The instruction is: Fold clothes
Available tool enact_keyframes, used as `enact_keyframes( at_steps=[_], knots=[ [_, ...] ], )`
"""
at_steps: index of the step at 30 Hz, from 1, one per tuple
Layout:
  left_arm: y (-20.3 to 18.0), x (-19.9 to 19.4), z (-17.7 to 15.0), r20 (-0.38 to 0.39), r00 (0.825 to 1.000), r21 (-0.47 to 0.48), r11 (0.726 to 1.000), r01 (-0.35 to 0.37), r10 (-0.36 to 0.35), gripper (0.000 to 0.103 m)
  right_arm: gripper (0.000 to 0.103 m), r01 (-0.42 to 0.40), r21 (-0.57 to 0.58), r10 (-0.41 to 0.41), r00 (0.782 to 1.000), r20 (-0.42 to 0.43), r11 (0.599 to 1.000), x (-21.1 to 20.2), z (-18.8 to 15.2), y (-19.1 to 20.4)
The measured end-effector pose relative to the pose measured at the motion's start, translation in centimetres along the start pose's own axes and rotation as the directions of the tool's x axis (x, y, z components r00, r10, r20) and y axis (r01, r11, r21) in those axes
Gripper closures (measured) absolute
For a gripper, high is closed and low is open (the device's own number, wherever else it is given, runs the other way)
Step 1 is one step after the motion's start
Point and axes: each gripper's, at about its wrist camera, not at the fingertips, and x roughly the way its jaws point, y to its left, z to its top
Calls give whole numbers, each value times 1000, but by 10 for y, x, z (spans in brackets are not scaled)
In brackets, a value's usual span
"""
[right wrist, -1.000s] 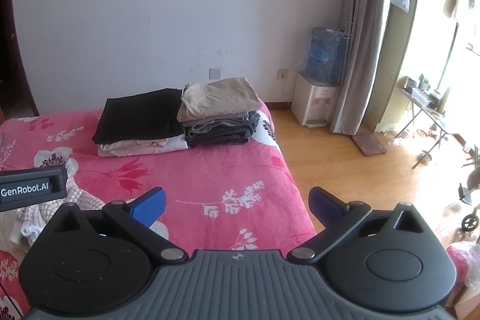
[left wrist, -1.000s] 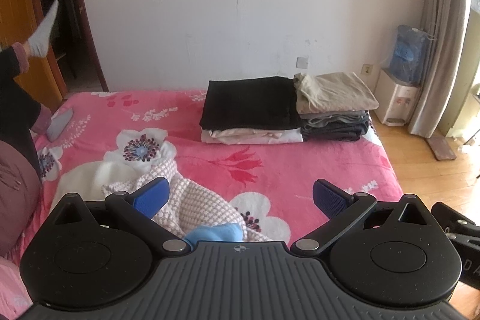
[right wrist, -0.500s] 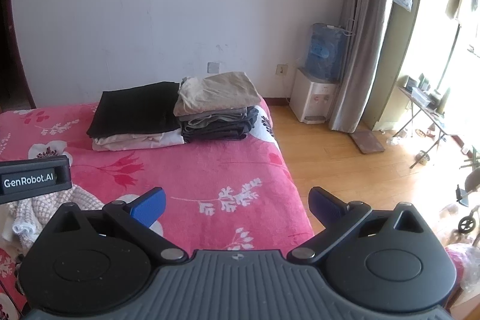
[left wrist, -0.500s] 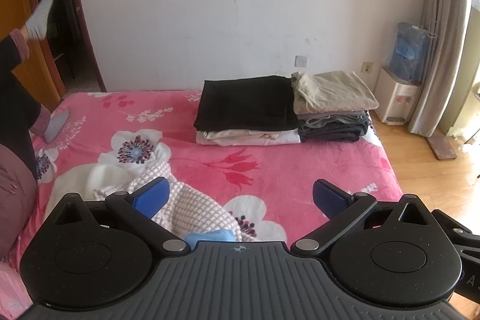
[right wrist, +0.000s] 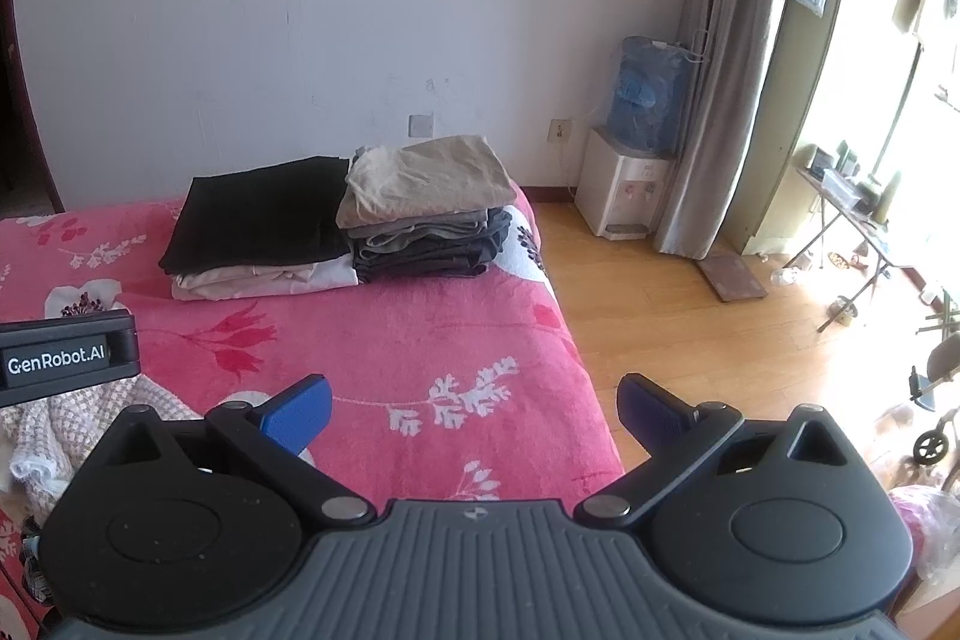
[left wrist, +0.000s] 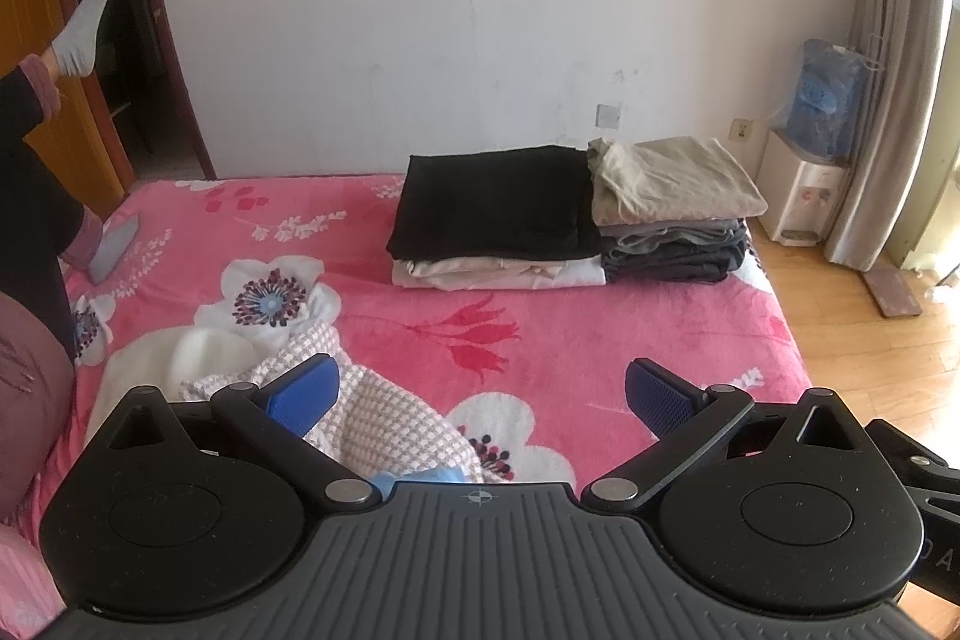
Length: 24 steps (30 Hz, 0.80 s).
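A crumpled pink-and-white checked garment [left wrist: 384, 418] lies unfolded on the pink floral bed [left wrist: 540, 328], just under my left gripper [left wrist: 480, 397], which is open and holds nothing. The same garment [right wrist: 66, 430] shows at the lower left of the right wrist view. My right gripper [right wrist: 474, 409] is open and empty above the bed's near right corner. At the far end sit two folded stacks: a black piece on pale ones [left wrist: 498, 214], and a beige piece on grey ones [left wrist: 672, 196].
A person's leg in dark trousers and a white sock [left wrist: 78, 28] rises at the left, beside a phone [left wrist: 114, 238] on the bed. A water dispenser [right wrist: 630, 160], curtain [right wrist: 720, 70] and wooden floor [right wrist: 690, 340] lie right of the bed. The left gripper's body [right wrist: 60, 358] shows at left.
Both views have drifted slightly: the folded stacks sit a little lower and further left than a second ago. Both grippers stay open and empty.
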Motion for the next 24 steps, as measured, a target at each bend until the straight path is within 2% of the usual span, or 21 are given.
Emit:
enact_keyframes(
  at_steps=[24],
  knots=[
    [8,3,-1,-29,1000,-5,1000,6,-6,0,0,-11,-7,11,1000,-4,1000,1,-1,8]
  ],
)
